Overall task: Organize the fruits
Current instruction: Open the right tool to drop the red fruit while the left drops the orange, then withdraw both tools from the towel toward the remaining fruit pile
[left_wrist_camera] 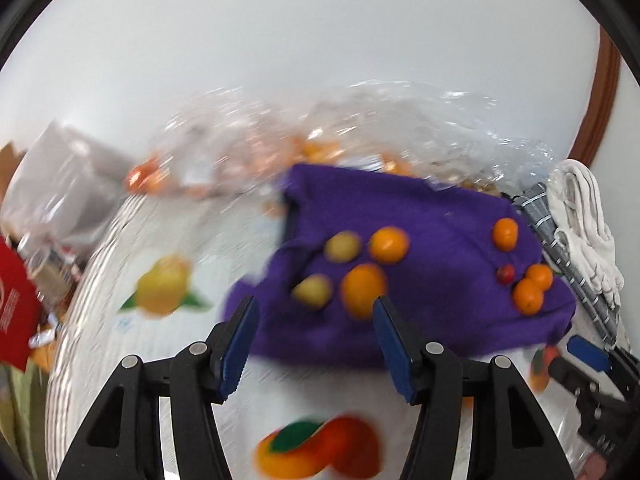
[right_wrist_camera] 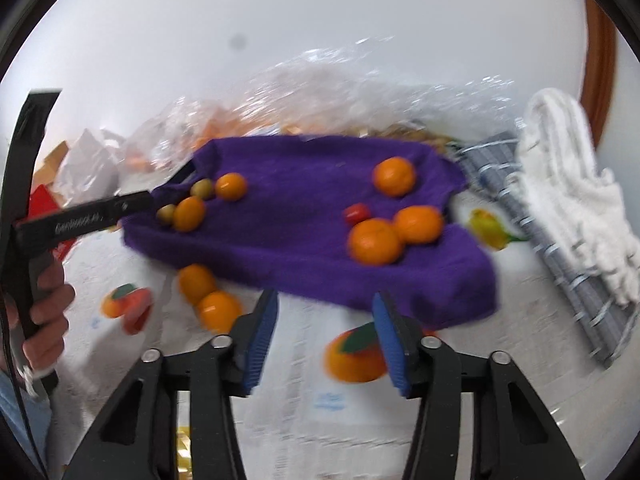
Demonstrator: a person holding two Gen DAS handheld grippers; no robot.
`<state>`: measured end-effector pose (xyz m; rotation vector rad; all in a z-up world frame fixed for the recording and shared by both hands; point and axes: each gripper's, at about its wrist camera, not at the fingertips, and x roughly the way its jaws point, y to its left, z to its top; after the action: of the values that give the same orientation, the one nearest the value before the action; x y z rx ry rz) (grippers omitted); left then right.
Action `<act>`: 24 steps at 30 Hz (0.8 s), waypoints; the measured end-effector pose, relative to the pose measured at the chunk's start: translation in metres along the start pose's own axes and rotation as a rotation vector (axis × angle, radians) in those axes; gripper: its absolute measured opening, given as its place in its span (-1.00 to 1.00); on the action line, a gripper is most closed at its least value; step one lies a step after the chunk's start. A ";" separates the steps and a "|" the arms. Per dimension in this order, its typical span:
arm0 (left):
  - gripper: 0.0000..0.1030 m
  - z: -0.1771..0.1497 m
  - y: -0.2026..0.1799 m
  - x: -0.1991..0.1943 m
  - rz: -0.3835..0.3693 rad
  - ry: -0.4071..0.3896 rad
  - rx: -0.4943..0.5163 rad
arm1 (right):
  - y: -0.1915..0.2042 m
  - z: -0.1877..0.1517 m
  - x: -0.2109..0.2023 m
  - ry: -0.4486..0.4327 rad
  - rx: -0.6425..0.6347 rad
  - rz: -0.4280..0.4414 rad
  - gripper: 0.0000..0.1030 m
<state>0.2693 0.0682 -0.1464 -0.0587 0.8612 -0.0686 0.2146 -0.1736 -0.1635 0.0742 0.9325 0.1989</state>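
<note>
A purple cloth [left_wrist_camera: 420, 220] [right_wrist_camera: 300, 240] lies on the table with fruit on it. At its left sit two oranges [left_wrist_camera: 388, 244] [right_wrist_camera: 230, 186] and two yellow-green fruits [left_wrist_camera: 342, 245] [right_wrist_camera: 201, 188]. At its right are three oranges [left_wrist_camera: 528, 296] [right_wrist_camera: 374, 240] and a small red fruit [left_wrist_camera: 506, 274] [right_wrist_camera: 356, 213]. Two more oranges [right_wrist_camera: 218, 310] lie off the cloth on the table. My left gripper [left_wrist_camera: 314, 300] is open just short of the left group, nothing between its pads. My right gripper [right_wrist_camera: 326, 296] is open at the cloth's near edge, empty.
A crumpled clear plastic bag [left_wrist_camera: 360, 128] [right_wrist_camera: 340, 88] holding more fruit lies behind the cloth. A blue striped cloth [right_wrist_camera: 560, 248] and a white towel [right_wrist_camera: 572, 184] lie at the right. The white table cover [left_wrist_camera: 180, 220] carries printed fruit pictures. A red packet [left_wrist_camera: 12, 308] lies at the left.
</note>
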 end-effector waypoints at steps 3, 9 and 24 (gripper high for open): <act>0.10 -0.019 0.028 -0.005 -0.008 0.018 -0.056 | 0.024 -0.006 0.006 0.032 -0.034 0.052 -0.07; 0.08 -0.040 0.054 -0.002 -0.062 0.039 -0.155 | 0.060 -0.012 0.024 0.067 -0.119 0.067 -0.04; 0.08 -0.046 0.041 0.000 -0.088 0.050 -0.125 | 0.049 -0.008 0.033 0.044 -0.148 0.036 -0.29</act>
<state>0.2359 0.1082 -0.1795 -0.2133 0.9120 -0.0990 0.2210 -0.1187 -0.1871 -0.0503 0.9584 0.3038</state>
